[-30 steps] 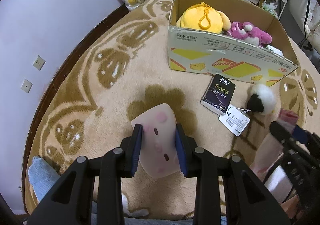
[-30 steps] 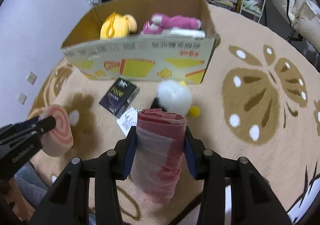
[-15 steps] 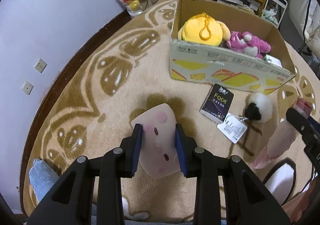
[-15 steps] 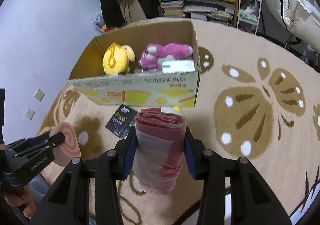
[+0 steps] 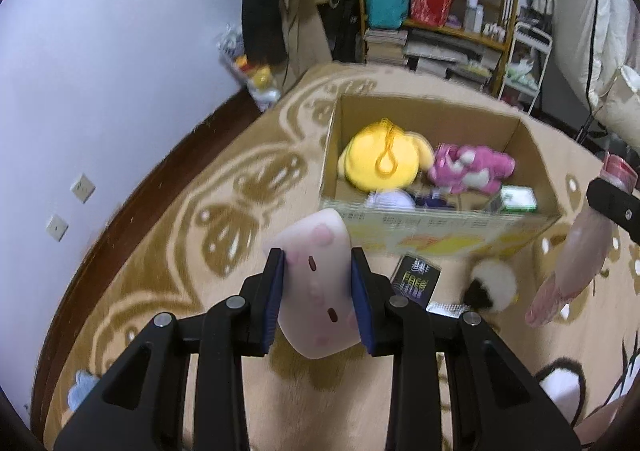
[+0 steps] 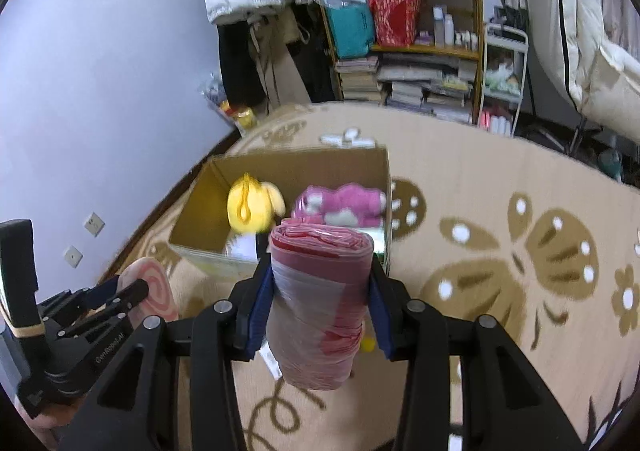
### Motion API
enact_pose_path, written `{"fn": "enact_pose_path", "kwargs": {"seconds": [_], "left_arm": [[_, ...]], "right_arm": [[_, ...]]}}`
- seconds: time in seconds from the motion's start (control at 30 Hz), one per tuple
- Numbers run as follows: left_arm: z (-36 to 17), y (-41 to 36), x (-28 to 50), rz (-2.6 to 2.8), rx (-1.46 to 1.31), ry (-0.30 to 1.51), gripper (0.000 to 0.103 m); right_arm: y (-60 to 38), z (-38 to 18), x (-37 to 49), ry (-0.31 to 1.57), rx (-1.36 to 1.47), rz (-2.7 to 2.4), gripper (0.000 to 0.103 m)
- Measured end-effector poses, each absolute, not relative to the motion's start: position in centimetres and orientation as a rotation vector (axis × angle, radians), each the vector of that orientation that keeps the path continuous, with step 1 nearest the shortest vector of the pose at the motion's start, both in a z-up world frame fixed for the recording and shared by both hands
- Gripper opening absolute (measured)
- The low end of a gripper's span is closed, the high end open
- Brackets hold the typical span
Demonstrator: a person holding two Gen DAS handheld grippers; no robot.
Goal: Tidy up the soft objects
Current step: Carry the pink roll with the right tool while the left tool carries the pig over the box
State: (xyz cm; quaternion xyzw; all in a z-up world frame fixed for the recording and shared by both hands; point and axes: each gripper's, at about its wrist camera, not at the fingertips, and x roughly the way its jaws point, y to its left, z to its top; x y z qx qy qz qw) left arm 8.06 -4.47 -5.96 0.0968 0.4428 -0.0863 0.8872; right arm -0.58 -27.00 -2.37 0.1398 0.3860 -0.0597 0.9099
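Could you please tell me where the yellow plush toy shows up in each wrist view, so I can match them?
Left wrist: yellow plush toy upper centre, in the cardboard box's left half.
Right wrist: yellow plush toy left of centre, same corner.
Shared landmark: the pink plush beside it.

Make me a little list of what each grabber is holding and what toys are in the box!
left gripper: shut on pink swiss-roll squishy
right gripper: shut on roll of red plastic bags
cardboard box: open, on the carpet
in the box: yellow plush, pink bear plush
on carpet by box: black tissue pack, black-and-white pompom
both held things: up in the air, not in the box yet
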Motion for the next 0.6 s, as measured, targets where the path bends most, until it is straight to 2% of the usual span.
{"fn": "enact_pose_path", "kwargs": {"seconds": [0.33,0.6], "left_arm": [[-2.9,-7.3,11.6,-0.212,0.24,0.789,0.03],[-2.8,-8.9,14.2,-0.231,0.275,0.734,0.031]], "right_arm": [[-27.9,1.1,2.5,0.694,0.24,-0.108,0.046],[-28.2,1.2,5.7,0.651,0.236,-0.075,0.046]]}}
